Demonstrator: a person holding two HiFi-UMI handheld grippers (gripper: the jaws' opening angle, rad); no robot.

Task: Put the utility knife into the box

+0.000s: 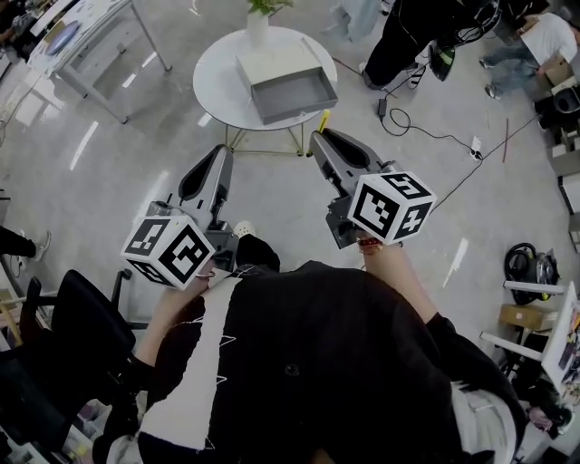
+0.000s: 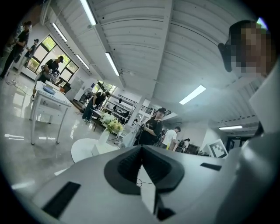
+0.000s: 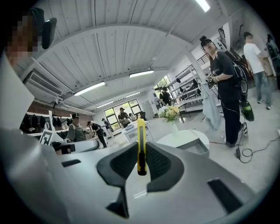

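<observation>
My right gripper [image 1: 319, 136] is shut on a yellow utility knife [image 3: 141, 144], which stands up between the jaws; its yellow tip [image 1: 323, 120] pokes past them in the head view. The grey open box [image 1: 292, 94] rests on a round white table [image 1: 217, 77] ahead of both grippers, and in the right gripper view the box [image 3: 197, 148] lies to the right of the knife. My left gripper [image 1: 219, 152] is shut with nothing in it, held short of the table's near edge; in its own view the left gripper [image 2: 141, 151] shows jaws pressed together.
A white vase with flowers [image 1: 258, 23] stands at the table's far side beside a white box lid [image 1: 276, 62]. A person [image 1: 421, 36] stands beyond the table at the right, with cables [image 1: 426, 134] across the floor. A long white table [image 1: 86, 41] is at the far left.
</observation>
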